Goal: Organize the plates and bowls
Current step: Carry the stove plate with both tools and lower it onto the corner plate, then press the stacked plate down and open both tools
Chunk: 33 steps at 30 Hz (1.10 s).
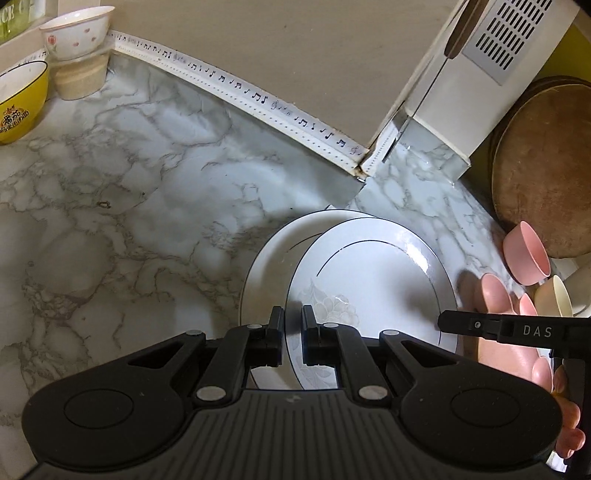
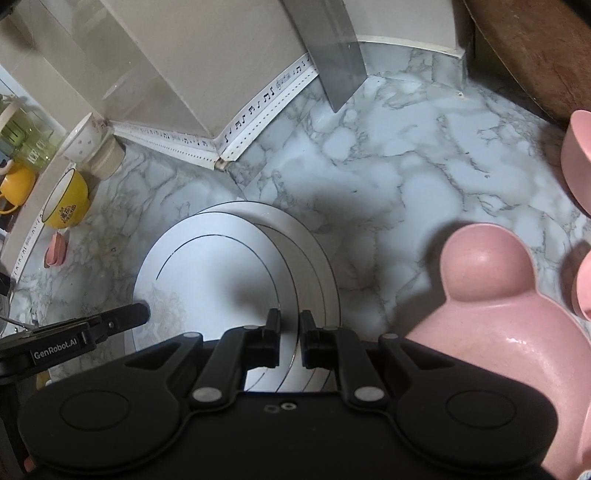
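A white plate with a thin dark rim and a pale flower print (image 1: pixel 369 280) (image 2: pixel 207 273) is gripped by both grippers at opposite edges. My left gripper (image 1: pixel 291 314) is shut on its left rim; in the right wrist view that gripper (image 2: pixel 142 312) reaches in from the left. My right gripper (image 2: pixel 289 317) is shut on the plate's right rim, and in the left wrist view that gripper (image 1: pixel 447 321) shows at the plate's far side. Just beneath, offset, lies a second white plate (image 1: pixel 273 266) (image 2: pixel 314 266) on the marble counter (image 1: pixel 147 184).
A pink eared plate (image 2: pixel 498 332) and pink bowls (image 1: pixel 524 254) sit to the right, with a cream bowl (image 1: pixel 554 301). A round wooden board (image 1: pixel 546 166) and white box (image 1: pixel 480 74) stand at the back right. A yellow bowl (image 1: pixel 22 103) and flowered bowl (image 1: pixel 77 33) are far left.
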Tool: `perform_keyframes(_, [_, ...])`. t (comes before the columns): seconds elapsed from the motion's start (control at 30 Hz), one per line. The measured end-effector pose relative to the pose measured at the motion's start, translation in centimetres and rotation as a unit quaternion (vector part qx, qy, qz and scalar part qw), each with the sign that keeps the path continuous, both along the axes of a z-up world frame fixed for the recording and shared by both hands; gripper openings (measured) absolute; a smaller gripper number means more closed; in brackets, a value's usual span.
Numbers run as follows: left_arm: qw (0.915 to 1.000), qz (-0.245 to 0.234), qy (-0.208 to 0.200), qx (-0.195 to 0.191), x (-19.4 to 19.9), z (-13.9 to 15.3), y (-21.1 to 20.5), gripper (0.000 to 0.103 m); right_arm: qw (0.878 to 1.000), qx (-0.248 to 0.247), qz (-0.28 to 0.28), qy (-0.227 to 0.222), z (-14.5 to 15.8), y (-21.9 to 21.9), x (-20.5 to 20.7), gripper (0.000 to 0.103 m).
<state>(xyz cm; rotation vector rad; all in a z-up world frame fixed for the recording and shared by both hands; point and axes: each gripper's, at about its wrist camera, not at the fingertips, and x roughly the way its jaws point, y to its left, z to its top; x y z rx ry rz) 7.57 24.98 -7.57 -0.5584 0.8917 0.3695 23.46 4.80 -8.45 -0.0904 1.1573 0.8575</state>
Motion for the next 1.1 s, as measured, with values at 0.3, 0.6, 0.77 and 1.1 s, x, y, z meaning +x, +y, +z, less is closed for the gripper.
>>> perform_keyframes(0.3, [0.9999,-0.007,0.010,-0.001,0.5,-0.9,0.3,0.008,1.000,-0.009,0.000,0.004,-0.7,0.4,0.1,0.011])
perform_keyframes(0.6, [0.9998,-0.011,0.014,-0.001,0.7,-1.2,0.5,0.008,1.000,-0.013,-0.004,0.009,-1.0,0.7,0.2,0.011])
perform_keyframes(0.77, [0.9998,-0.017,0.015,0.000,0.7,-1.4,0.5,0.008,1.000,-0.010,-0.009,0.011,-1.1,0.6,0.2,0.011])
perform_keyframes(1.1, [0.9996,-0.024,0.010,-0.012,0.5,-1.6,0.9,0.008,1.000,-0.007,-0.019,0.012,-1.1,0.6,0.3,0.011])
